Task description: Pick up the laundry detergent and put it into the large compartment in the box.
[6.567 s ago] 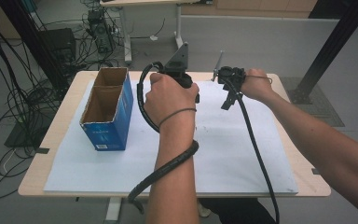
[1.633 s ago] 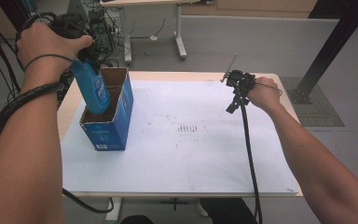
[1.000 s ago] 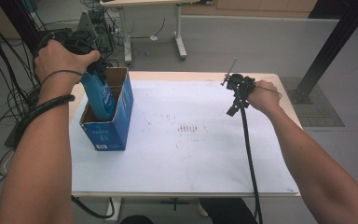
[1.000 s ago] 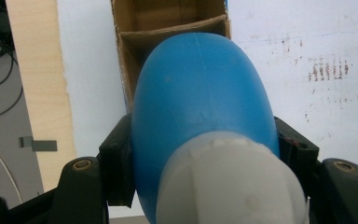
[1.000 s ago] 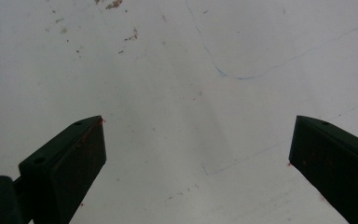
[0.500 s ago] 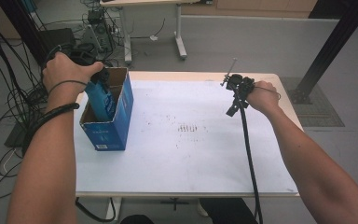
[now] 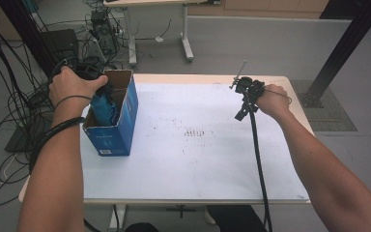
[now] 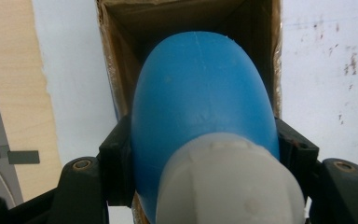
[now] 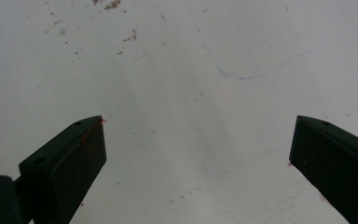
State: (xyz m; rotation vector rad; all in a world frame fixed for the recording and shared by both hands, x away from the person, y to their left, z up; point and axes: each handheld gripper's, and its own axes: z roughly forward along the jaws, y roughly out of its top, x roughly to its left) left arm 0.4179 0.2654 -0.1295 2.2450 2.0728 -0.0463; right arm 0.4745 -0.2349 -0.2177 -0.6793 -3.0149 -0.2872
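Note:
A blue bottle (image 7: 104,107) with a white cap (image 8: 230,184) stands partly inside the open blue cardboard box (image 7: 118,133) at the table's left. My left gripper (image 7: 102,92) is shut on the bottle (image 8: 200,98), one black jaw on each side, holding it over the box's brown inside (image 8: 177,18). At the table's far right, my right gripper (image 7: 244,104) is open, its two jaws wide apart over the white sheet (image 9: 182,93) with nothing between them (image 9: 198,172).
A white sheet (image 7: 198,159) with faint marks covers the wooden table (image 7: 188,77). Cables (image 7: 9,111) and dark equipment (image 7: 60,43) lie on the floor to the left. Another table's legs (image 7: 186,34) stand behind, and a black post (image 7: 343,48) rises at the right.
My left gripper has come down with the blue bottle, which now sits deeper in the box. The right hand has kept still.

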